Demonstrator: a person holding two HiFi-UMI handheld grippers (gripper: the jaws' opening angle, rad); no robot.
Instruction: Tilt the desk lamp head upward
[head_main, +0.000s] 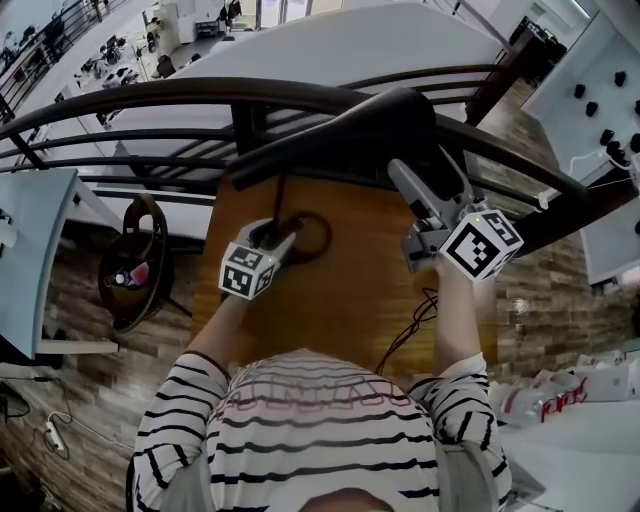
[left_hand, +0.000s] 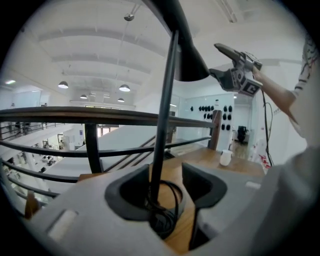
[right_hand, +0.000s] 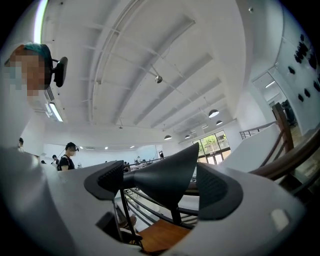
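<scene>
**Both grippers released around the desk lamp**

Left gripper (left_hand: 167, 176): jaws apart, clamping nothing. Straddles the lamp stem (left_hand: 164, 110) low down, just above the lamp base (head_main: 322, 232). Stem close against one pad, clear gap to the other. Points slightly down at the desk (head_main: 340, 300).

Right gripper (right_hand: 161, 186): jaws wide, not clenched. Brackets the lamp head (right_hand: 165, 175) across its dark shade. Narrow end at or against one pad, contact impossible to tell; sliver of gap at the other pad. Held high, well above the left one, roughly level.

Lamp head: at the top of the stem, over the far edge of the desk, in front of the dark railing (head_main: 150, 95). Flared black shade; in the head view a long dark shape running left to right. Stem thin and black, leaning a little.

Around: black cable (head_main: 410, 322) trailing over the wood towards the near edge, between the two striped sleeves (head_main: 190, 420). White cup (left_hand: 226, 157) on the wood, right of the stem in the left gripper view, well apart from the lamp. Beyond the railing: open hall, white ceiling, pendant lights (left_hand: 125, 88).
</scene>
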